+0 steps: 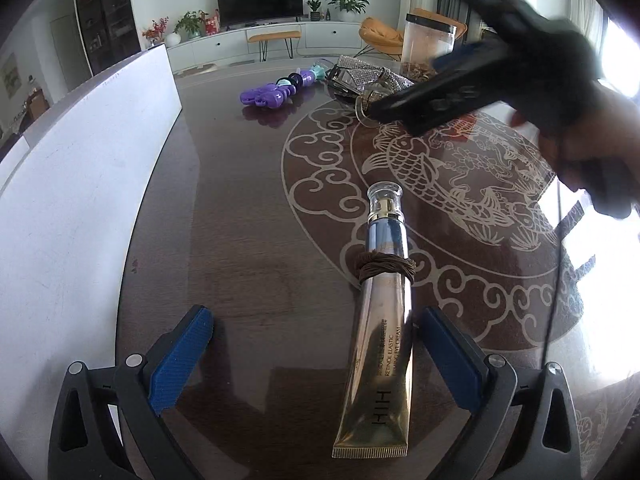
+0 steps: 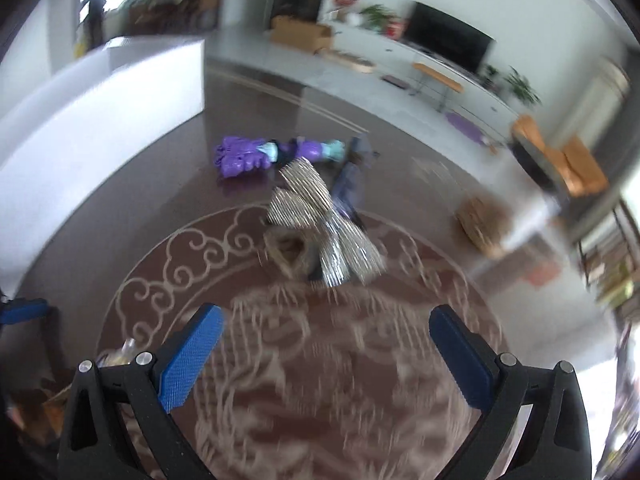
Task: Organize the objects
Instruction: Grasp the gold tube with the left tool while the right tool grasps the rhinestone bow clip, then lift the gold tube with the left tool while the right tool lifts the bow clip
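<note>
A gold eye-cream tube [image 1: 380, 344] with a brown hair tie [image 1: 383, 267] wrapped around it lies on the dark table between the fingers of my open left gripper [image 1: 316, 354], untouched. My right gripper [image 2: 326, 350] is open and empty above the table's fish pattern; it also shows in the left wrist view [image 1: 376, 109] at the upper right. Ahead of it lie a coiled twine-like hair tie [image 2: 286, 250], a glittery silver bow [image 2: 320, 216] and a purple toy [image 2: 248, 156]. The right wrist view is motion-blurred.
A white board [image 1: 80, 184] stands along the table's left side. A clear plastic container [image 1: 426, 46] with brown bits stands at the far right. The purple toy [image 1: 272, 94] and the silver bow [image 1: 368, 74] lie at the far end.
</note>
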Motion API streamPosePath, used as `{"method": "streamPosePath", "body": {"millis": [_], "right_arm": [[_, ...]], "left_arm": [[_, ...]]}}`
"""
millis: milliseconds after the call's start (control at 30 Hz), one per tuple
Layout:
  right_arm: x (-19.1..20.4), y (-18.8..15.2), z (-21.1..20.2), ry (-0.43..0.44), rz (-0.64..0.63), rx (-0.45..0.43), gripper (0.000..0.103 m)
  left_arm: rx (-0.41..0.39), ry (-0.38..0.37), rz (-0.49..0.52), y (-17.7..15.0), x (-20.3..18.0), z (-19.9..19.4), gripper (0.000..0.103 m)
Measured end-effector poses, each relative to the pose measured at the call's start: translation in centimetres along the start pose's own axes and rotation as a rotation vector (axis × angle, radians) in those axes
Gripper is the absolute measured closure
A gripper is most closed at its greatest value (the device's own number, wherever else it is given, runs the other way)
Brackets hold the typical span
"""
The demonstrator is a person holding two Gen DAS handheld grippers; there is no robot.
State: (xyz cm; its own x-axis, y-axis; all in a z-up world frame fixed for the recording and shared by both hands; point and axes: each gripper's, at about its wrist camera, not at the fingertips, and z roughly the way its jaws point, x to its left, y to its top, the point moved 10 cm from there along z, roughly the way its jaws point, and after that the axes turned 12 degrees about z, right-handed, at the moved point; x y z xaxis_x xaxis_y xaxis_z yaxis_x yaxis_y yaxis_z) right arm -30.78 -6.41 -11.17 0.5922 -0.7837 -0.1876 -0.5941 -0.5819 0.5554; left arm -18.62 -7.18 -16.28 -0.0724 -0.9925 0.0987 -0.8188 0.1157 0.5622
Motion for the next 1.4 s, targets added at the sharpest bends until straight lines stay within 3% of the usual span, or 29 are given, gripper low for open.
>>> {"method": "streamPosePath", "body": {"millis": [100, 133, 167, 300, 367, 467, 600, 733, 767, 833, 867, 900, 967, 1033, 1167, 1367, 1400], "right_arm": [[1.0, 1.4, 2.1, -0.038, -0.089, 0.0, 0.001], [1.2, 1.6, 2.8, -0.016, -0.09, 0.015, 0.007], [1.4, 1.5, 3.4, 0.027, -0.065, 0.048, 0.037], [-0.1, 0.4, 2.6, 0.077, 0.096, 0.047, 0.037], [-1.3, -1.5, 1.2, 0.07, 0.177, 0.043, 0.037], [-3.0, -5.5, -2.3, 0.144, 0.359, 0.039, 0.044], [-3.9, -13.3, -7.9, 0.287, 0.65, 0.04, 0.045], [-4.0, -19.2, -12.0, 0.319, 0.834, 0.007, 0.044], [-4.1, -19.7, -12.6, 0.296, 0.843, -0.013, 0.044], [-4.1, -21.2, -14.3, 0.208, 0.845, -0.083, 0.027], [-4.4, -21.1, -14.5, 0.185, 0.843, -0.106, 0.011], [-4.5, -21.3, -15.0, 0.147, 0.833, -0.139, 0.005], [-4.7, -21.9, -15.0, 0.083, 0.806, -0.176, 0.005], [-4.4, -23.1, -14.6, 0.042, 0.795, -0.152, 0.005], [-4.3, -23.2, -14.9, 0.005, 0.762, -0.152, 0.004], [-3.9, -23.6, -13.8, 0.003, 0.742, -0.119, 0.004], [-3.9, -23.7, -13.7, 0.009, 0.749, -0.116, 0.004]], "left_arm": [[-0.001, -0.001, -0.001, 0.1, 0.0, 0.0, 0.0], [-0.001, -0.001, -0.002, 0.1, -0.1, -0.1, 0.0], [-0.001, -0.001, -0.002, 0.1, -0.1, -0.1, 0.0], [-0.002, -0.001, -0.004, 0.1, -0.1, -0.1, 0.0], [-0.002, -0.001, -0.004, 0.1, -0.1, -0.1, 0.0], [-0.002, -0.001, -0.003, 0.1, -0.1, -0.1, 0.0], [-0.001, -0.001, -0.003, 0.1, -0.1, -0.1, 0.0], [-0.001, 0.0, -0.004, 0.2, -0.1, -0.1, 0.0], [-0.001, 0.0, -0.003, 0.1, -0.1, -0.1, 0.0], [-0.001, 0.0, -0.004, 0.2, -0.1, -0.1, 0.0], [-0.001, 0.0, -0.004, 0.2, -0.1, -0.1, 0.0], [-0.001, 0.0, -0.004, 0.2, -0.1, -0.1, 0.0], [0.0, -0.002, -0.003, 0.1, -0.1, -0.1, 0.0], [0.001, -0.012, 0.001, 0.1, -0.1, -0.1, 0.0], [0.008, -0.018, 0.017, 0.0, -0.4, -0.2, 0.0], [0.086, -0.06, 0.064, 1.1, -1.7, 0.7, 0.0], [0.049, -0.073, 0.099, 1.6, -2.3, 0.5, 0.014]]}}
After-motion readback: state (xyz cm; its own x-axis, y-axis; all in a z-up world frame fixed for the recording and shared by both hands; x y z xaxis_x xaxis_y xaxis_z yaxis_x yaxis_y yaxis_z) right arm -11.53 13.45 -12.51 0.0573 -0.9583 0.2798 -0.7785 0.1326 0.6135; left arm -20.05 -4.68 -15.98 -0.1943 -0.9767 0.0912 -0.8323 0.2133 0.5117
